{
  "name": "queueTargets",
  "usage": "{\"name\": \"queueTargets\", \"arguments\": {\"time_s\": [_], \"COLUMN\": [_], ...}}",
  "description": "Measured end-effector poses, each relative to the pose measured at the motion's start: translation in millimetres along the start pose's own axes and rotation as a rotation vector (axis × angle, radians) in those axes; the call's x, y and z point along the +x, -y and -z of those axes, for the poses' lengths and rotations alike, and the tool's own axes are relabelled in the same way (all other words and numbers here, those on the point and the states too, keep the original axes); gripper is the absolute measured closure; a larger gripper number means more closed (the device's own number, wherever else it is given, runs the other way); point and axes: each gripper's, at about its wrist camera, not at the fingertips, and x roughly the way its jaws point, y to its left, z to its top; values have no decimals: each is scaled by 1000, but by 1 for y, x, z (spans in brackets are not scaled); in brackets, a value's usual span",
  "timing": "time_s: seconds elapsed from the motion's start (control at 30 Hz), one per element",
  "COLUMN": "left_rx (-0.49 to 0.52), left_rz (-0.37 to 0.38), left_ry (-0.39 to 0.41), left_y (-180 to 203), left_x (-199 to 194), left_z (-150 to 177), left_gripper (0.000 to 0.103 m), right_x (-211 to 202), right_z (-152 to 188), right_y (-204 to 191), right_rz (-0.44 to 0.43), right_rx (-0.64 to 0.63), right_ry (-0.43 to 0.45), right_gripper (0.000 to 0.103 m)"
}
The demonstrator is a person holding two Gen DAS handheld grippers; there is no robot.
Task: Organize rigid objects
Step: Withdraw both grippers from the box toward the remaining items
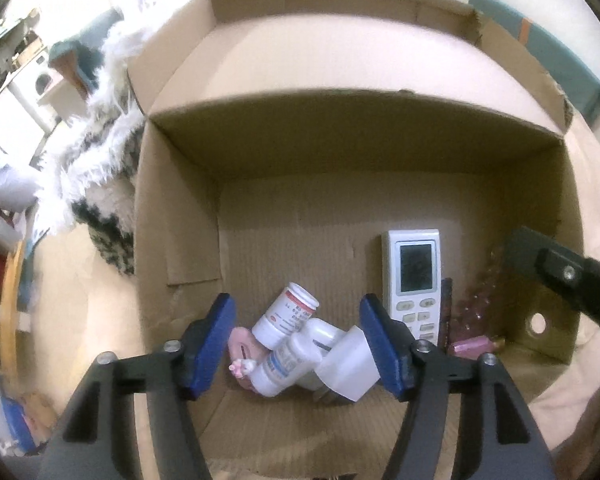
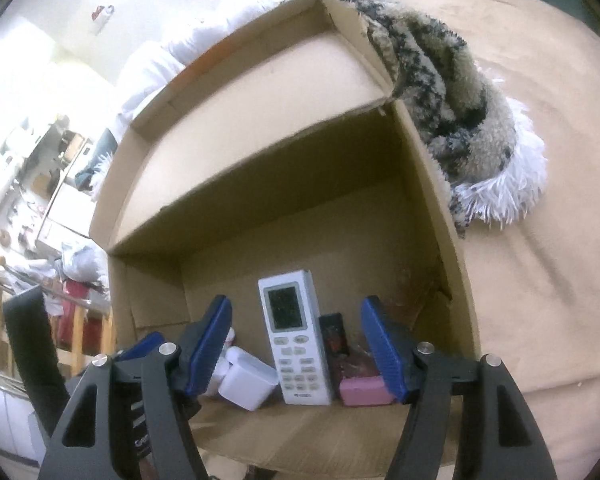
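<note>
An open cardboard box [image 1: 180, 208] [image 2: 452, 248] holds the objects. In the left wrist view my left gripper [image 1: 298, 338] is open above a pile: a white pill bottle with a red label [image 1: 286, 316], a second white bottle [image 1: 284, 368], a white square container [image 1: 346, 364] and a pink item [image 1: 242, 346]. A white remote [image 1: 414, 280] [image 2: 294, 336], a dark slim object [image 1: 446, 312] [image 2: 334, 338] and a pink box [image 1: 474, 346] [image 2: 364, 390] lie to the right. My right gripper [image 2: 296, 344] is open over the remote. The white container [image 2: 246, 378] shows there too.
The box sits on a beige bed cover [image 2: 540, 160]. A furry patterned blanket [image 1: 100, 168] [image 2: 452, 92] lies against the box's side. The box flap [image 1: 340, 52] stands up at the back. The other gripper's black body [image 1: 568, 272] reaches in at the right.
</note>
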Motion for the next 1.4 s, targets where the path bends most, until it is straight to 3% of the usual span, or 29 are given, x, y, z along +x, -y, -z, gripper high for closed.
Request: {"name": "queueTargets", "arguments": {"time_s": [0.33,0.63,0.77,1.23,1.4], "left_rx": [-1,-22,-38,-136,-161], "left_rz": [3,9,25,58,106], "left_ry": [21,53,48,-2,-87], "left_y": [-20,-45,-59,-97,-100], "left_x": [-32,-62,-70,-59,-38], "left_z": [16,37,54,106,115], "left_gripper": [41,41,41,40,41], "right_x": [-6,-30,-33,-35,-29], "right_z": [3,28,44,99,106], "right_y": [0,-15,-16,-22,-20], "right_rz": [-12,-18,-50,-24,2], "right_rx": [18,-25,-19,-18,-6], "right_ry": [2,17,-17,-86,-100], "right_gripper": [32,32,32,32,32]}}
